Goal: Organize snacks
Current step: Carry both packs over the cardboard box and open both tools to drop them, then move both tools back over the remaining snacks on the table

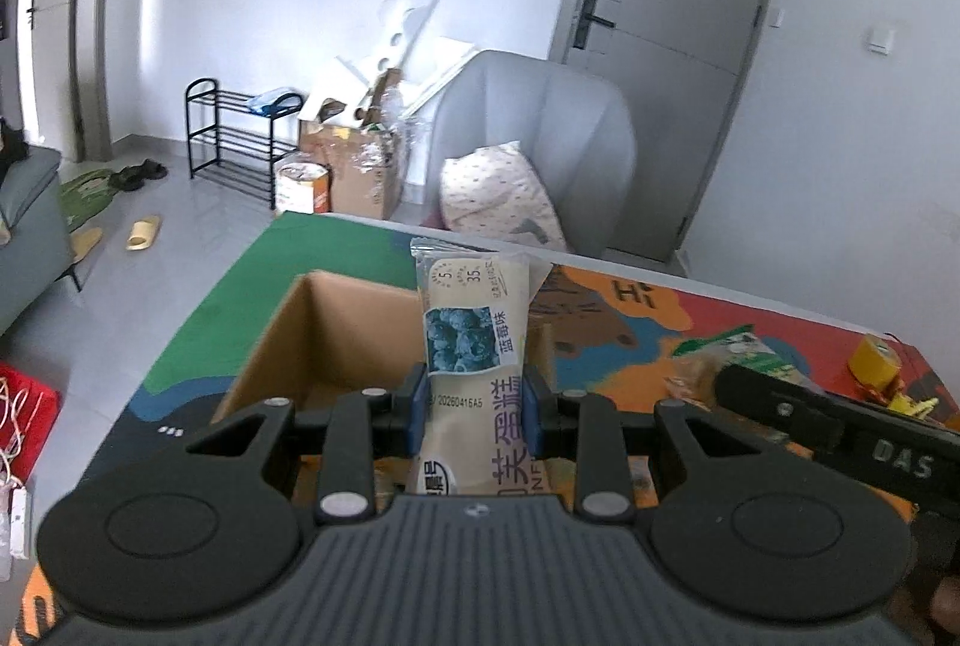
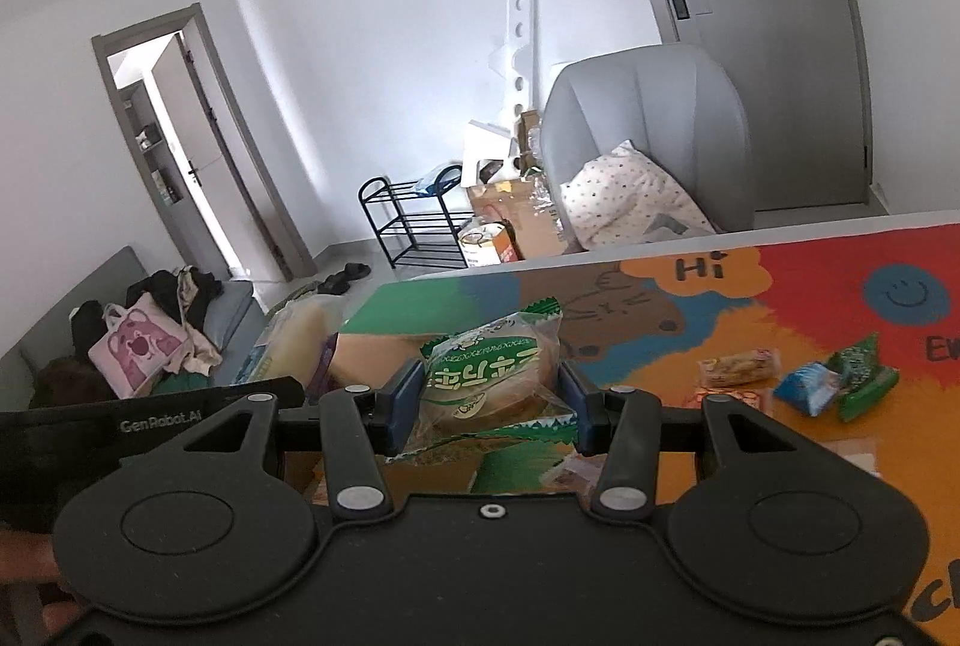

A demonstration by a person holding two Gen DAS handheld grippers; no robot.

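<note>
My left gripper is shut on a cream blueberry snack packet, held upright above the near rim of an open cardboard box. My right gripper is shut on a green-and-clear bread packet, held above the colourful table mat. The right gripper's body shows at the right of the left wrist view, with its green packet beyond it. The left gripper's body and its cream packet show at the left of the right wrist view.
Several small snack packets lie on the mat to the right. A yellow tape roll sits near the table's right edge. A grey armchair with a pillow stands behind the table's far edge.
</note>
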